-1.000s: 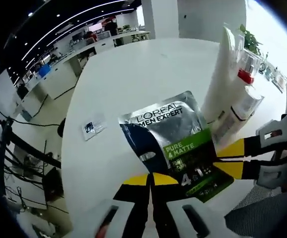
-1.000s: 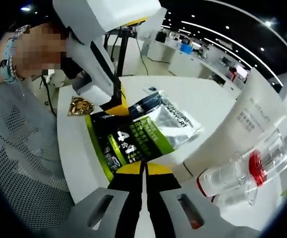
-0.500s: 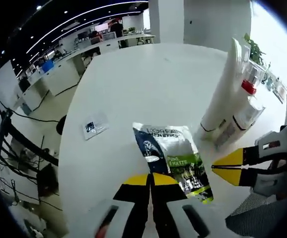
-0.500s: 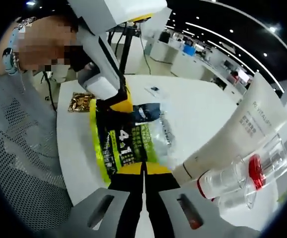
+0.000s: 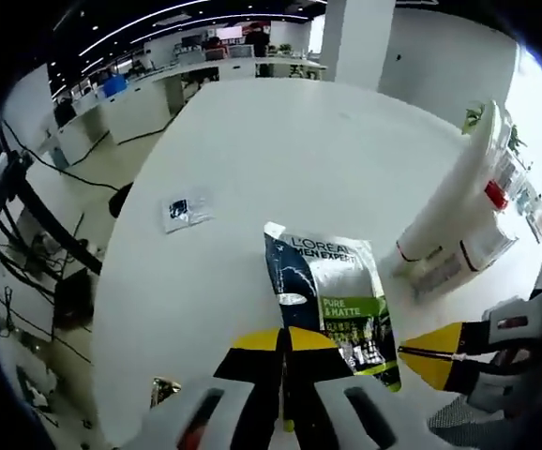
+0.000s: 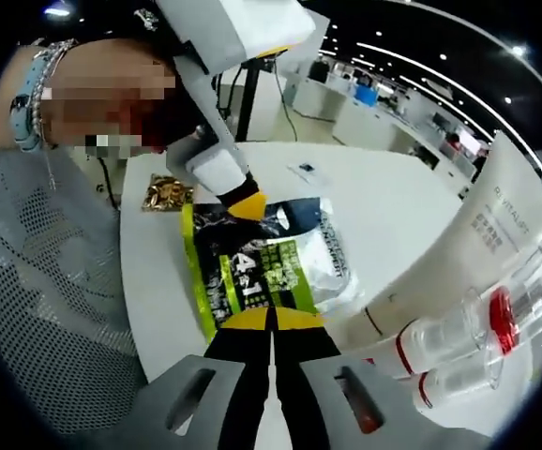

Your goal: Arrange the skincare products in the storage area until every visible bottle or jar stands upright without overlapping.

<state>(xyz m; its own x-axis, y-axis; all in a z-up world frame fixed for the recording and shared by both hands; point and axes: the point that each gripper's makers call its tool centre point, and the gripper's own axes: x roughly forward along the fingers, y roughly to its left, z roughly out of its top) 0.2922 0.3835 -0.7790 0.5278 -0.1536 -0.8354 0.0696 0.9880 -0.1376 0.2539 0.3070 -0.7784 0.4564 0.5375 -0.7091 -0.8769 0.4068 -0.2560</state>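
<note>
A silver, blue and green L'Oreal Men Expert sachet (image 5: 332,295) (image 6: 271,267) lies about flat on the round white table (image 5: 280,141). My left gripper (image 5: 285,334) is shut, its yellow tips at the sachet's dark edge; in the right gripper view it (image 6: 243,202) touches the sachet's far end. The right gripper (image 6: 271,319) is shut on the sachet's green near edge, and its tips (image 5: 412,354) enter from the right. A white Revitalift tube (image 5: 449,197) (image 6: 459,262) seems to stand on its cap. Beside it are two clear-capped bottles with red parts (image 5: 468,258) (image 6: 459,328).
A small flat sample packet (image 5: 187,211) (image 6: 304,171) lies further out on the table. A gold wrapper (image 5: 163,389) (image 6: 166,192) sits near the table's edge. A person in a grey mesh top (image 6: 55,309) is close on the left of the right gripper view.
The sachet, held up and tilted between both grippers before, has come down toward the table and now lies flatter. Both cameras have shifted with it.
</note>
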